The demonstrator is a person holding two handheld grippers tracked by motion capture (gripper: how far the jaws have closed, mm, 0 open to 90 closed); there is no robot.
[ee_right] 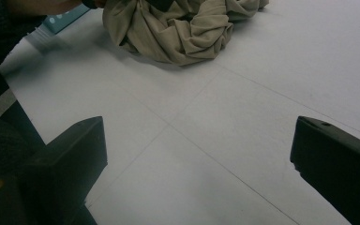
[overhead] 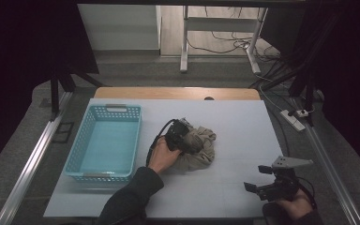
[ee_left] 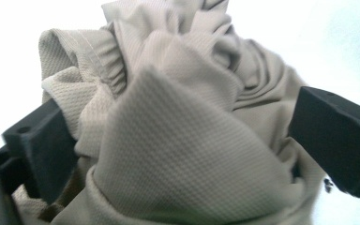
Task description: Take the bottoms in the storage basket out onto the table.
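A: Nearest, the right tool [overhead: 255,178] sits with its blocky black jaws spread wide over the smooth pale worktop [overhead: 243,136], holding nothing.

B: Farther in, the left tool [overhead: 190,139] gapes around the crumpled beige mesh-knit cloth [overhead: 201,150] mid-worktop, pads off it, beside the perforated teal plastic basket [overhead: 104,143].

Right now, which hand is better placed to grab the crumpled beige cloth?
Left. The left gripper is right at the beige cloth, jaws wide open with folds bunched between them. The right gripper sits apart near the table's front edge, jaws open over bare surface.
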